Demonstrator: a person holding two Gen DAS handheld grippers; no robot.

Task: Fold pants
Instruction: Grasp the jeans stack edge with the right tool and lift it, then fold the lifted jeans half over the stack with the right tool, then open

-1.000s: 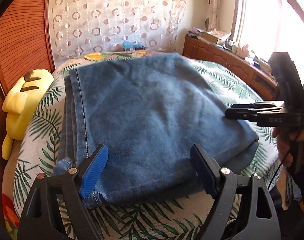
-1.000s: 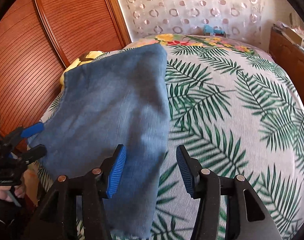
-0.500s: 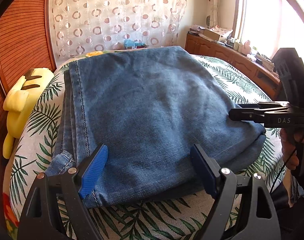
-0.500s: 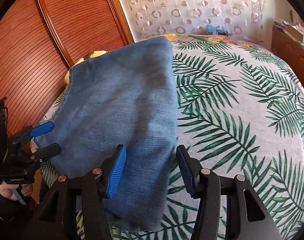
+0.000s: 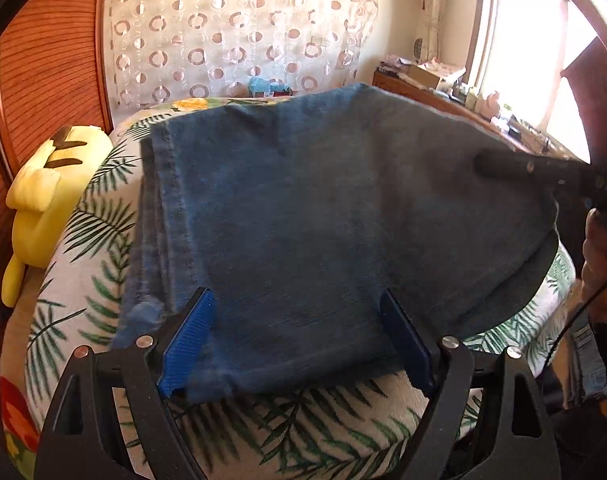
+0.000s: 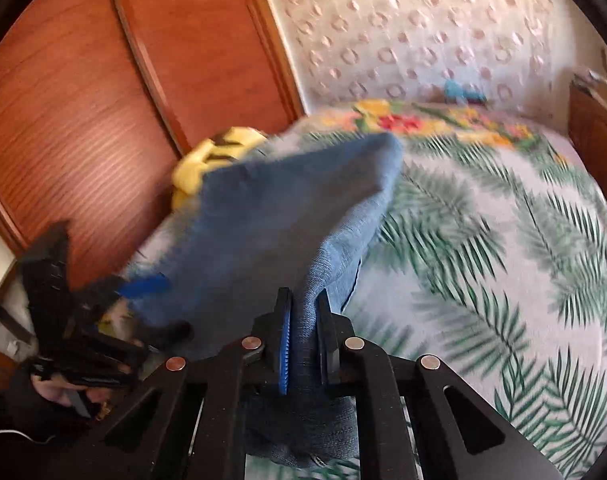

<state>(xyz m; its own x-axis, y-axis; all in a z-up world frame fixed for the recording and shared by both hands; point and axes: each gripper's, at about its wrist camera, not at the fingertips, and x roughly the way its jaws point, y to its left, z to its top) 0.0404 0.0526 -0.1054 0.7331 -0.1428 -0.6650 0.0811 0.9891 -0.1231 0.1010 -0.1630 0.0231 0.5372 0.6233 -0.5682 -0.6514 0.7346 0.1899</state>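
Folded blue jeans [image 5: 323,208] lie on the palm-leaf bedspread [image 5: 303,420]. My left gripper [image 5: 295,344] is open, its blue pads standing either side of the jeans' near edge without pressing on it. My right gripper [image 6: 303,332] is closing its jaws, and the pads pinch the jeans' right fold [image 6: 271,220], which hangs lifted off the bed. In the left wrist view the right gripper [image 5: 487,166] comes in from the right over the raised denim. The right wrist view shows the left gripper [image 6: 159,306] at the lower left, at the jeans' edge.
A yellow plush toy [image 5: 51,200] lies at the bed's left edge against the red-brown wooden wardrobe [image 6: 103,100]. A wooden cabinet [image 5: 443,96] with clutter runs under the bright window on the right. A hand [image 5: 599,264] holds the right gripper.
The right gripper has gone from open beside the jeans' right fold to shut on it and has risen, lifting that side. The left gripper has stayed in place and open.
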